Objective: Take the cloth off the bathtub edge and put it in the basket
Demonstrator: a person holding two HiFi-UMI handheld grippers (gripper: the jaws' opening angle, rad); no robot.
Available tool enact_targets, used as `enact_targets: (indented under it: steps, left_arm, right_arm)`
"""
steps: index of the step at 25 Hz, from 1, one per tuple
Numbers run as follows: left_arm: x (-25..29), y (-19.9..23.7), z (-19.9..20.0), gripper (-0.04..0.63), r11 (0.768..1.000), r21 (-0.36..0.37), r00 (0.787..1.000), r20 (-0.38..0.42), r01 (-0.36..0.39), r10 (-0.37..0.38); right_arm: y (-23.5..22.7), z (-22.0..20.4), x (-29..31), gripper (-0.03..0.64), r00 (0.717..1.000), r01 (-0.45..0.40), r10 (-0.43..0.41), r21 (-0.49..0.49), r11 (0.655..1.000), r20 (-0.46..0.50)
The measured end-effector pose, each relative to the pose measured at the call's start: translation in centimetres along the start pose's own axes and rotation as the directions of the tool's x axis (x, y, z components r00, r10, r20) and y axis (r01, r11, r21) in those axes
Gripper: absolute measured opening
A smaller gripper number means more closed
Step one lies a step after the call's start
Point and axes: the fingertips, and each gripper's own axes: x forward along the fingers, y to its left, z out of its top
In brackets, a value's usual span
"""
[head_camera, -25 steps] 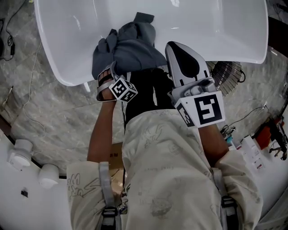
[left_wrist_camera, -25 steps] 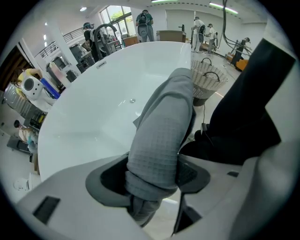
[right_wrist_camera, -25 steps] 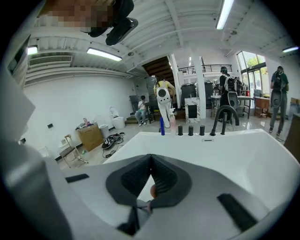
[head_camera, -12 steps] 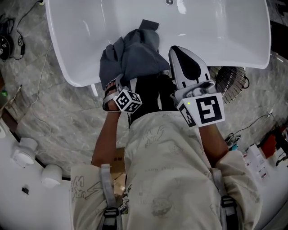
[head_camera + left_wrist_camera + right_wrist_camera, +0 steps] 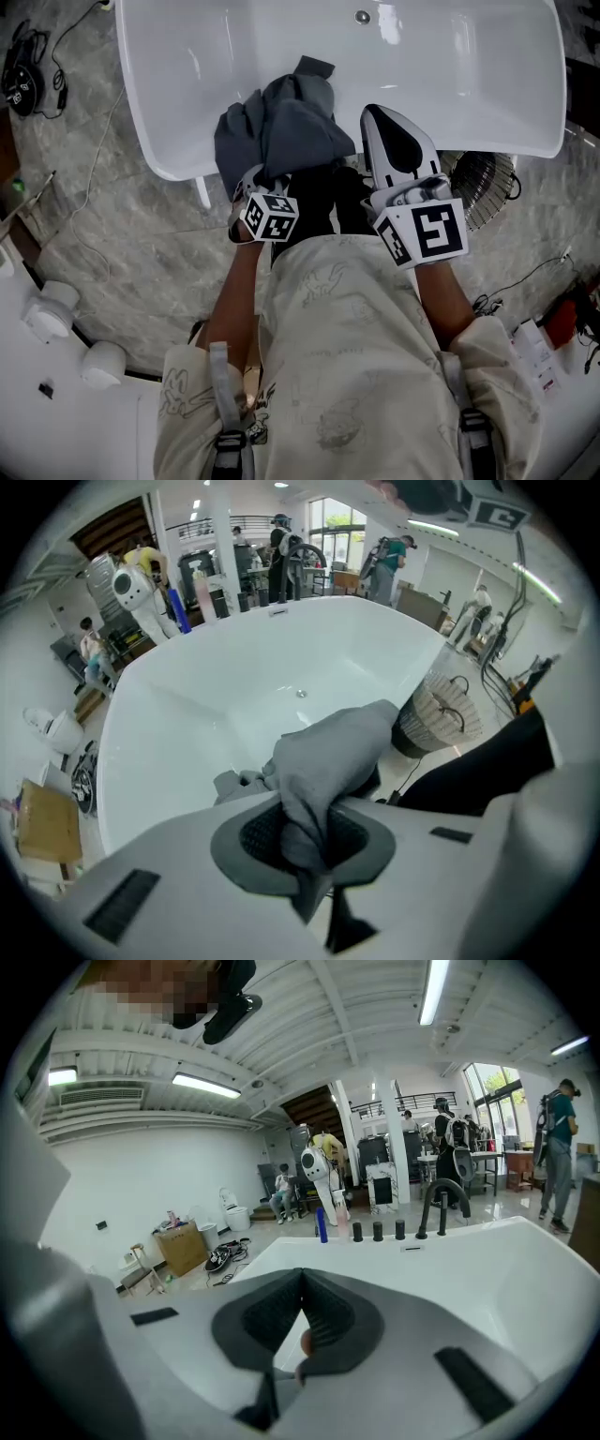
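Observation:
The grey cloth (image 5: 281,127) lies bunched over the near rim of the white bathtub (image 5: 178,66). My left gripper (image 5: 261,184) points down into its near fold, and its jaws have just been closing with the cloth between them. In the left gripper view the pads pinch a fold of the cloth (image 5: 323,766) at the left gripper (image 5: 305,834), above the bathtub (image 5: 206,696). My right gripper (image 5: 375,114) hovers right of the cloth, over the rim. Its jaws (image 5: 302,1274) are shut and hold nothing. The basket (image 5: 483,178) stands on the floor, right of the tub.
The basket (image 5: 441,712) shows past the tub's right end in the left gripper view. Black taps (image 5: 441,1206) stand on the tub's far rim. Cables (image 5: 80,178) run over the marble floor at the left. White fittings (image 5: 47,319) sit at the lower left.
The left gripper has closed on the cloth and risen, drawing the near fold up into a tighter bunch. The right gripper has hardly moved.

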Motion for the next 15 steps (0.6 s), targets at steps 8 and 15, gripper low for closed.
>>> enact_targets:
  steps: [8,15]
  left_arm:
    - [-6.0,0.5,3.9,0.046,0.964,-0.265,0.983,0.183,0.019,0.031]
    - [-12.0,2.5,8.1,0.044,0.906,-0.421,0.929,0.347,0.031,0.129]
  right_arm:
    - [-0.6,2.4,-1.5,-0.012,1.000,0.011,-0.010,-0.020,1.000,0.027]
    - [-0.1,3.6,-3.2,-0.012,1.000,0.005,-0.004,-0.046,0.999,0.029]
